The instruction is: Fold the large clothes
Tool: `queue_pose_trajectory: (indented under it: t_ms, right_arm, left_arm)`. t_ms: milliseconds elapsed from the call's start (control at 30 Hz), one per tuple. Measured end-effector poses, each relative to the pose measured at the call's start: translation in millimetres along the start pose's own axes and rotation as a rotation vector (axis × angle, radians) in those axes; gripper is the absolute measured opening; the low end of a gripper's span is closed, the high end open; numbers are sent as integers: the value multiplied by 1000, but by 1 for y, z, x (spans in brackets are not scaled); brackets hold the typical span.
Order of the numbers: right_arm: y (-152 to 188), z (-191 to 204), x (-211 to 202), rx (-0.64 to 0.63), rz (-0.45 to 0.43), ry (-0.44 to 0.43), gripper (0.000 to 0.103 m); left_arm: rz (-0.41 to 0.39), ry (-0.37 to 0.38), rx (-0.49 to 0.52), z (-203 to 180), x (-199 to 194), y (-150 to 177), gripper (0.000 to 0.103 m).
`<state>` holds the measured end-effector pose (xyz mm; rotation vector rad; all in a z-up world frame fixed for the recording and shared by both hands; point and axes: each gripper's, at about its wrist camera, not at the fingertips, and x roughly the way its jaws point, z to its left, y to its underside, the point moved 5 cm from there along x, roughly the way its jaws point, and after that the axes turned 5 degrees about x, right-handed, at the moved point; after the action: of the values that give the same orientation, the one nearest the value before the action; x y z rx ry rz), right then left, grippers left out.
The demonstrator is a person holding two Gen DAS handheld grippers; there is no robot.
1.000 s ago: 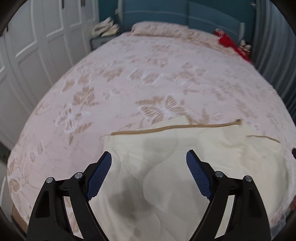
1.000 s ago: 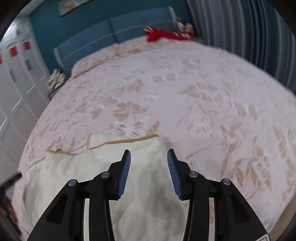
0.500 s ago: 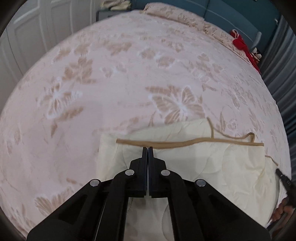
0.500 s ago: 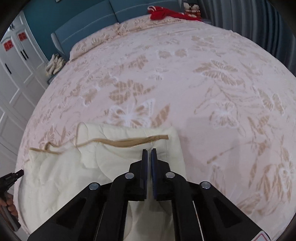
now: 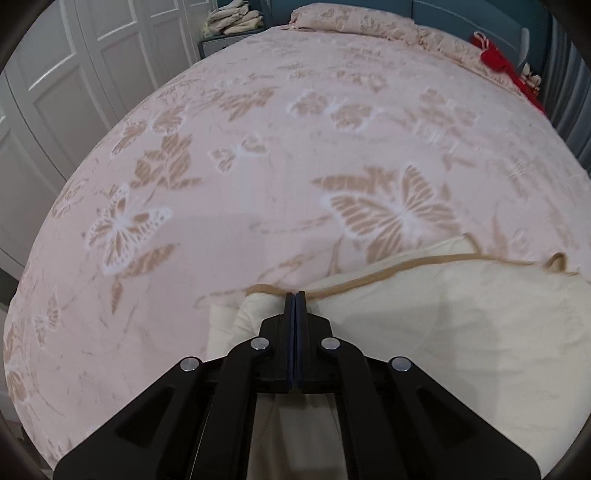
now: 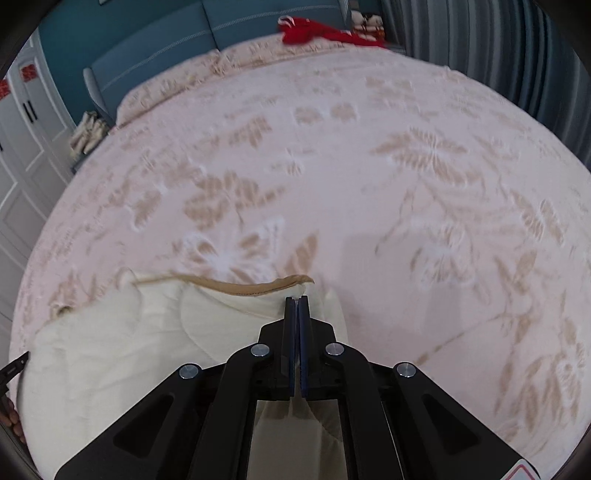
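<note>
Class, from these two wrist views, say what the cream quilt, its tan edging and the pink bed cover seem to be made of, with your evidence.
Cream quilt: apparently padded woven fabric, matte; curved stitch lines and puffy folds show.
Tan edging: probably a sewn fabric binding, slightly smoother; a narrow strip along the rim.
Pink bed cover: seems a soft textured textile; raised butterfly and leaf patterns. The exact fibre cannot be told for any of them.

- A wide bed (image 5: 295,155) fills most of both views, under a pale pink bedspread (image 6: 369,155) patterned with tan and white butterflies and leaves.
- At 12 o'clock stands a teal padded headboard (image 6: 221,33), against a teal wall (image 6: 92,26).
- White panelled wardrobe doors (image 5: 74,85) run along 9 to 11 o'clock.
- At 11 o'clock a small nightstand (image 5: 218,46) bears a pile of folded pale cloth (image 5: 232,18).
- Grey pleated curtains (image 6: 498,55) hang at 1 to 2 o'clock.
- Red fabric (image 6: 317,31) lies by the headboard.
</note>
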<state>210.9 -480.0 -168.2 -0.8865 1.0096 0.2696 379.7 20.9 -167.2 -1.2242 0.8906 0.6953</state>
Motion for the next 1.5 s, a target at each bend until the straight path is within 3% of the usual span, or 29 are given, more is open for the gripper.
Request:
queue_pose_trajectory:
  t_ms: [100,267,467,500,533,567,600,667,767,833,967,1167,1500]
  right_arm:
    - [7,2,11,-21,13,19,1]
    - [15,9,18,-83,-19,65,2]
    - [5,0,3,-22,-11,39,5]
    - [2,-2,-6,0,-20,49,15]
    - [-4,-6,-31,55,-67,53,19]
    - [-6,-6,-47,79,-102,48,19]
    - [-9,0,-68,82,-142,12,18]
    - [-9,23,-91,29,-158,-48,17]
    - [7,83,-95,-108,-98,-137,5]
    - [26,126,-86,-216,-62,-162,1]
    - [50,172,-60,-301,2,-172,0]
    - [61,184,-22,-293,69,-165,0]
    - [79,186,17,-288,118,-175,0]
  left_arm:
    - [-6,7,-14,0,10,4,0]
    - [-51,-66,30,-10,13,10,0]
    - [-49,-87,52,-9,3,7,0]
    - [-48,-87,49,-7,-3,6,7]
    - [-57,-90,25,-1,-22,6,13]
    - [-75,-80,4,0,-35,5,29]
    - [-105,-59,-22,1,-53,4,35]
    - [-163,-6,-44,-12,-88,-4,35]
    - [-173,95,0,-56,-105,-16,35]
    - [-138,126,58,-95,-96,-17,35]
    - [-82,64,117,-132,-65,-12,33]
    - [-13,41,90,-143,-23,2,32]
    - [-31,8,114,-152,-1,8,31]
